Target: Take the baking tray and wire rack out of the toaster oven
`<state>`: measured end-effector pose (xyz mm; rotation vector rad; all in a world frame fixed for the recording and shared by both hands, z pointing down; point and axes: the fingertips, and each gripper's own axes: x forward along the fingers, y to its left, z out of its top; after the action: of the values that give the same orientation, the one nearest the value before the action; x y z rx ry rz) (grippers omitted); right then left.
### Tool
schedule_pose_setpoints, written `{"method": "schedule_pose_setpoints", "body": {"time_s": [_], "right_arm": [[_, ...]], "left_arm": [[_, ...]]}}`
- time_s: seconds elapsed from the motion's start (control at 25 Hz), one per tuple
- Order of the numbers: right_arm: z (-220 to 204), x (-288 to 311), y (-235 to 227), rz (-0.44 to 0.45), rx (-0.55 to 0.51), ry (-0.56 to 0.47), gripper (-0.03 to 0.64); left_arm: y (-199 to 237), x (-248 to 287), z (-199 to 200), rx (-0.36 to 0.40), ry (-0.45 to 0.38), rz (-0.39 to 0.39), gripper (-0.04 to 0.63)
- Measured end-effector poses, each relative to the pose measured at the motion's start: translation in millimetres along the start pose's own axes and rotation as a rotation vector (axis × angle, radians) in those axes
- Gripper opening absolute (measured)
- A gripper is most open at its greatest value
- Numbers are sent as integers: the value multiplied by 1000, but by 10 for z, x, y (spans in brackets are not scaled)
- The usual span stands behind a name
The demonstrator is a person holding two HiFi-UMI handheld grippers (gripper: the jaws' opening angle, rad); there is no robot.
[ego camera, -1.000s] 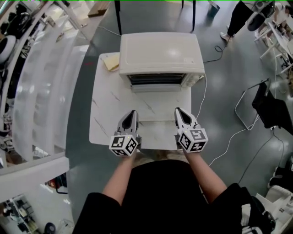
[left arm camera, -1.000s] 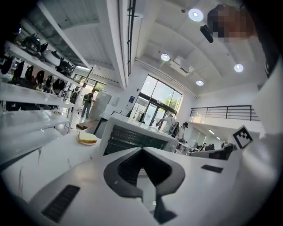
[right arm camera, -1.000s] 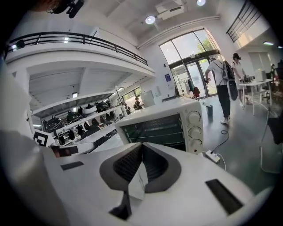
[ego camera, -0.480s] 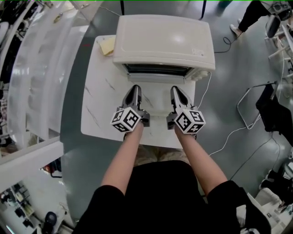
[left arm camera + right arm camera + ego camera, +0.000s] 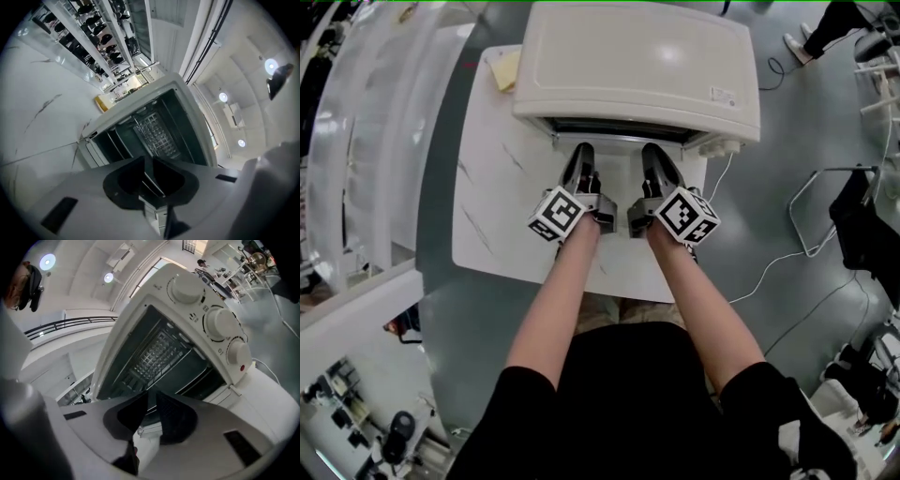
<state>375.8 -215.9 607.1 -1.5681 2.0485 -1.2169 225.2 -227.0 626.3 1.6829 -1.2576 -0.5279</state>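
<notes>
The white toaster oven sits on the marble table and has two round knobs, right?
No. The toaster oven has three round knobs, not two; the right gripper view shows them in a row. It does sit on the marble table.

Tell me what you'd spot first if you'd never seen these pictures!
A big cream toaster oven sits at the far end of the white table, its front open and a wire rack showing inside. Right in front of it, the left tool and right tool, each carrying a black-and-white patterned cube, point at the opening. Their jaws are just opening, with nothing gripped between them.
</notes>
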Motion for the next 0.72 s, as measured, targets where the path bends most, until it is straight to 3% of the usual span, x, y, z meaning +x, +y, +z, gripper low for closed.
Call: {"method": "schedule_pose_setpoints", "body": {"time_s": [0.08,0.24,0.48,0.72], "right_arm": [[1,107,-72,-1,46,0,108],[-25,294,-277,-26,129,-2,122],[-24,453,-488,-62,219,-6,135],[40,549,-690,-94,302,-57,143]], "left_arm": [[34,108,-36,-17,30,-9,89],[153,320,-76,-67,56,-6,129],[262,528,-214,-117,96,9,132],[323,740,-237,-169,68,18,132]]}}
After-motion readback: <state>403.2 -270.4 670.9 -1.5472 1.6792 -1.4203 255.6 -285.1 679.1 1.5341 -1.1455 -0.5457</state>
